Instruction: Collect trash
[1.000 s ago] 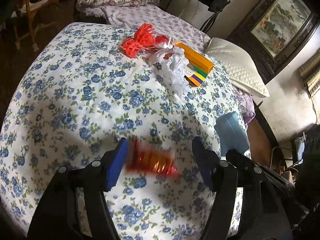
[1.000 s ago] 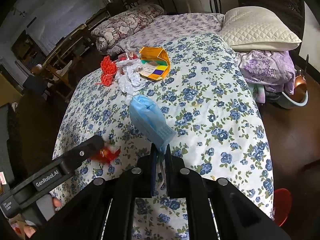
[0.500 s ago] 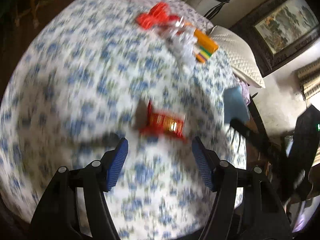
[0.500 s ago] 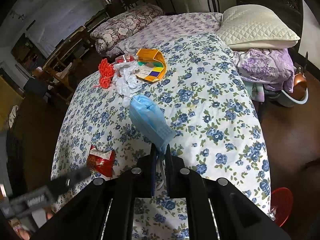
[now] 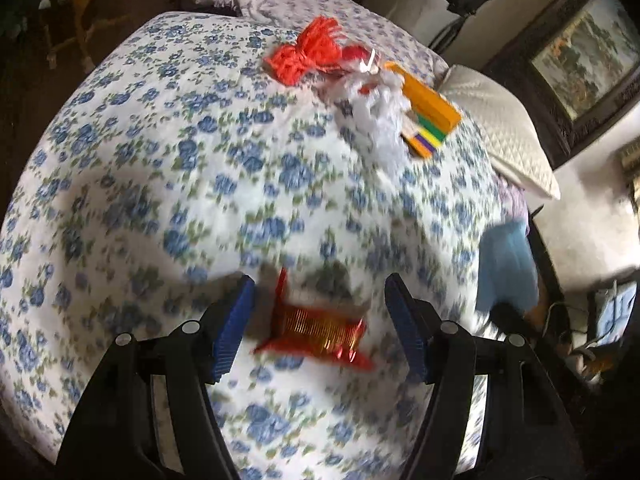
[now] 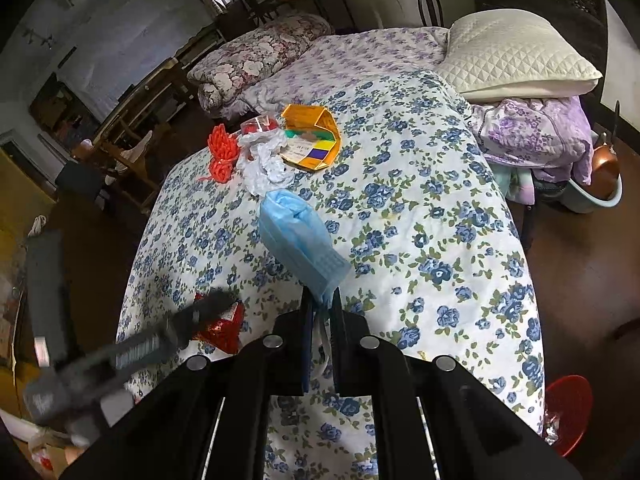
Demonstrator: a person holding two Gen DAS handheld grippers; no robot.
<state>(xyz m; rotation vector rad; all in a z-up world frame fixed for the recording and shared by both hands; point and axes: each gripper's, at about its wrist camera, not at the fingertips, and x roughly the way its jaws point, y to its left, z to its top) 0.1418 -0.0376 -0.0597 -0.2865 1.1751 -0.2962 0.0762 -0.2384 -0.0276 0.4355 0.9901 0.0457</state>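
A red and gold snack wrapper (image 5: 316, 330) lies on the flowered bedspread (image 5: 160, 184) between the jaws of my open left gripper (image 5: 320, 312); contact is blurred. It also shows in the right wrist view (image 6: 222, 326), partly behind the blurred left gripper (image 6: 160, 340). My right gripper (image 6: 320, 312) is shut on a blue face mask (image 6: 300, 236), held up over the bed; the mask also shows in the left wrist view (image 5: 506, 268). Further back lie an orange net (image 5: 312, 54), crumpled white plastic (image 5: 376, 120) and an orange box (image 5: 430, 116).
A white quilted pillow (image 6: 516, 56) and purple bedding (image 6: 536, 136) sit at the bed's far right. A folded floral quilt (image 6: 256, 52) lies at the back. A red bin (image 6: 568, 412) stands on the dark floor at the lower right. Wooden chairs (image 6: 132, 120) stand left.
My left gripper, still open, pulled back from the red wrapper and has come down around it again. The right gripper kept holding the mask, almost still.
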